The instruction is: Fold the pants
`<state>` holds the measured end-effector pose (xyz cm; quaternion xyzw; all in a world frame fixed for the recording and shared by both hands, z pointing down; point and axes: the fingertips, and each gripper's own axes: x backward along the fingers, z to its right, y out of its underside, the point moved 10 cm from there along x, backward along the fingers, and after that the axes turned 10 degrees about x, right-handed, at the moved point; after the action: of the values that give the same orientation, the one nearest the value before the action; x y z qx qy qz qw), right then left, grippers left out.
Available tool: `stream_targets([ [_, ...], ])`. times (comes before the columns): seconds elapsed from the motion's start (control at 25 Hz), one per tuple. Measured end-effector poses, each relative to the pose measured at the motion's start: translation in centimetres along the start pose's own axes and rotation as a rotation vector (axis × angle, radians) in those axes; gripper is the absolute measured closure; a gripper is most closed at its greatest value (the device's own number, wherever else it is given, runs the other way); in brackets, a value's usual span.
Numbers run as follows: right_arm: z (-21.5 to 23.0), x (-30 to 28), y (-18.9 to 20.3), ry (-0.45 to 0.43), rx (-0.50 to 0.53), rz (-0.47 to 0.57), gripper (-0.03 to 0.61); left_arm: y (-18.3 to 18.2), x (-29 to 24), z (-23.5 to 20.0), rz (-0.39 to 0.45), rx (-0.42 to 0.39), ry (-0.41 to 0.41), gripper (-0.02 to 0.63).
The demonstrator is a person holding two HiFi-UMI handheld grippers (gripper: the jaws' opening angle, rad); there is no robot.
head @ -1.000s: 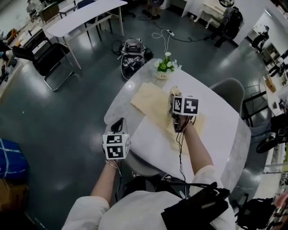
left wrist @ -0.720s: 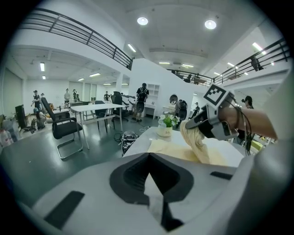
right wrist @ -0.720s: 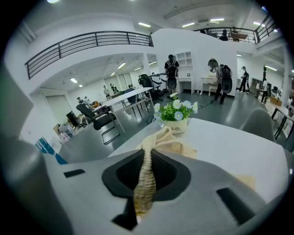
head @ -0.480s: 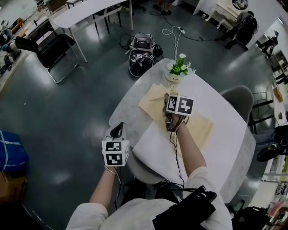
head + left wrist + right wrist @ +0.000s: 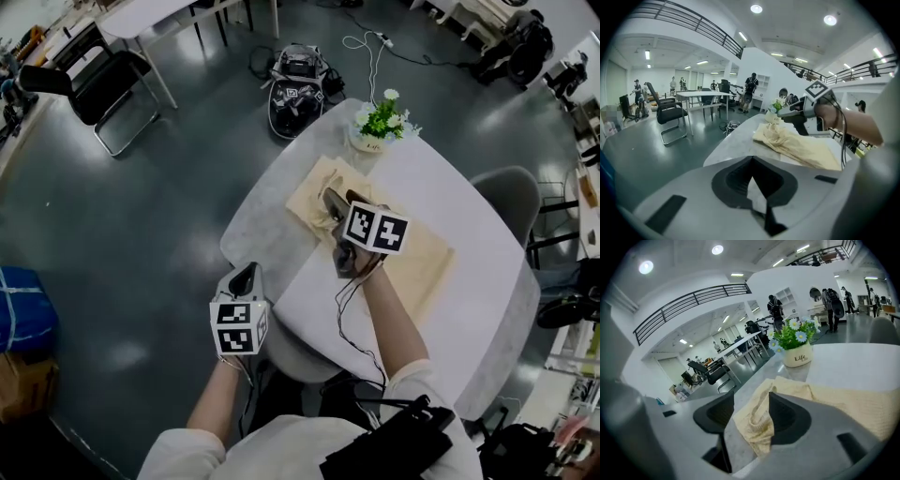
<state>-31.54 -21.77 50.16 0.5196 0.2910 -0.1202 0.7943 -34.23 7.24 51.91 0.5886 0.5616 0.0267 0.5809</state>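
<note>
Cream pants (image 5: pixel 424 255) lie spread on the round white table (image 5: pixel 469 178), with a bunched end (image 5: pixel 317 192) toward its far left. My right gripper (image 5: pixel 336 204) hovers low over that end. Its jaws are opening and stand wide apart. In the right gripper view the crumpled fold (image 5: pixel 754 425) lies between the right gripper's (image 5: pixel 752 401) jaws, and the pads do not press on it. My left gripper (image 5: pixel 246 279) hangs off the table's near-left edge, shut and empty. The left gripper view looks past the left gripper (image 5: pixel 752 159) to the pants (image 5: pixel 797 145) and the other hand.
A small pot of flowers (image 5: pixel 380 127) stands at the table's far edge, just beyond the pants. A grey chair (image 5: pixel 511 192) is tucked in on the right. A black device (image 5: pixel 298 89) and cables lie on the floor behind, with a black office chair (image 5: pixel 94 94) farther left.
The right gripper has come down toward the pants' bunched end and its jaws have spread, letting go of the cloth. The left gripper has sunk a little beside the table.
</note>
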Motion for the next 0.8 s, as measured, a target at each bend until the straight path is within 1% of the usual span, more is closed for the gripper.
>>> stream_targets([
  [0.12, 1.4, 2.1, 0.9, 0.024, 0.001, -0.003, 0.353, 0.1, -0.8, 1.3, -0.002, -0.009, 0.028, 0.612],
  [0.28, 4.3, 5.4, 1.9, 0.087, -0.014, -0.005, 0.362, -0.4, -1.6, 3.0, 0.010, -0.018, 0.051, 0.612],
  [0.44, 7.8, 9.5, 3.2, 0.159, -0.058, -0.008, 0.368, -0.8, -2.1, 4.9, 0.019, -0.022, 0.066, 0.612],
  [0.6, 11.2, 14.4, 4.7, 0.233, -0.101, -0.002, 0.370, -0.8, -2.3, 8.0, 0.018, -0.053, 0.103, 0.612],
  [0.8, 14.9, 19.9, 8.2, 0.318, -0.168, -0.010, 0.374, 0.4, -2.8, 11.9, -0.005, -0.085, 0.152, 0.612],
])
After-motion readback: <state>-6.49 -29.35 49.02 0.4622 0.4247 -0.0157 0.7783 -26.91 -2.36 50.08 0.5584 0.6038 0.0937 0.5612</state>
